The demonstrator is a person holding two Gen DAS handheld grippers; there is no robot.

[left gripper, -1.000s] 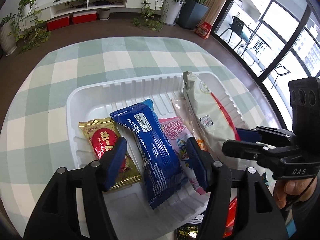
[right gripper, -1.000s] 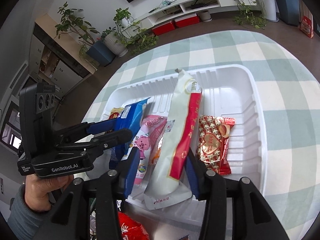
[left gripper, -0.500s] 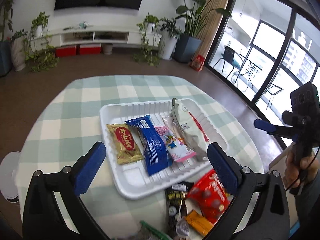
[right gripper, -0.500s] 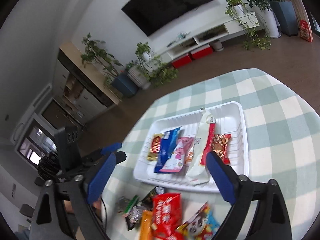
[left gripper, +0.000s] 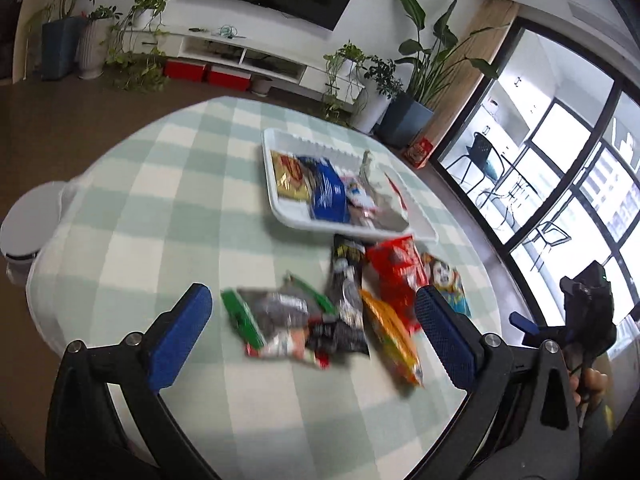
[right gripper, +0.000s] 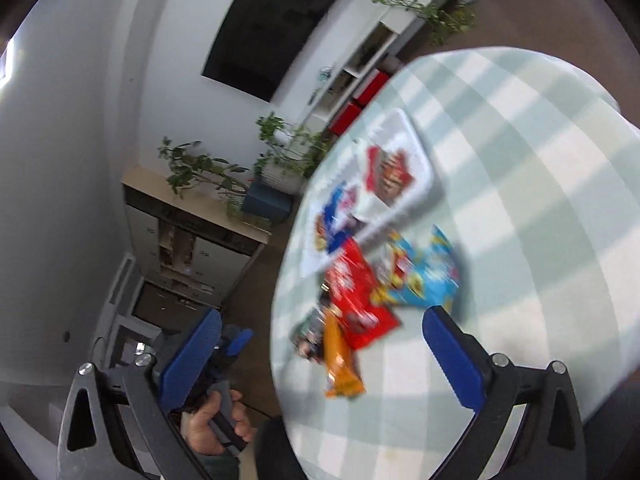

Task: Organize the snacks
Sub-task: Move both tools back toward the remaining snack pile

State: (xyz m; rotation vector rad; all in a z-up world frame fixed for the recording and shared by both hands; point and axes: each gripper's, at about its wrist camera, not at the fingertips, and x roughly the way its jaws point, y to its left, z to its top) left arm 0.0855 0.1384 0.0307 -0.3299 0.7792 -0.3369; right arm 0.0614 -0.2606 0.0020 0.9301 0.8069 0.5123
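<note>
1. Worktop (left gripper: 168, 184) w/ green-and-white check cloth carries everything; it fills most of both wrist views.
2. White plastic tray (left gripper: 280, 208) sits on far part of worktop. Inside, side by side: gold-and-red packet (left gripper: 289, 176) at left end, blue packet (left gripper: 329, 192) next to it, pink-and-white packet (left gripper: 358, 198), then a long pale packet (left gripper: 384, 204). Right wrist view, blurred, also shows a red heart-print packet (right gripper: 390, 176) at tray's other end.
3. Loose snack pile lies on cloth just in front of tray, not in it: red bag (left gripper: 394, 268) touching tray's near rim area, light-blue bag (left gripper: 448, 284) beside it, black-and-yellow packet (left gripper: 347, 276), orange packet (left gripper: 390, 336), green-edged packet (left gripper: 256, 316), plus a dark packet (left gripper: 340, 332) in the middle. They overlap; motion blur hides the labels.
4. Left gripper (left gripper: 312, 328) is spread wide, nothing between its blue pads, held above the near side of the pile, no contact.
5. Right gripper (right gripper: 320, 356) likewise wide apart & empty, above worktop's near edge w/ orange packet (right gripper: 340, 364) between the fingers in view but well below them.
6. Left hand (right gripper: 212, 420) on its handle shows at lower left of right wrist view.
</note>
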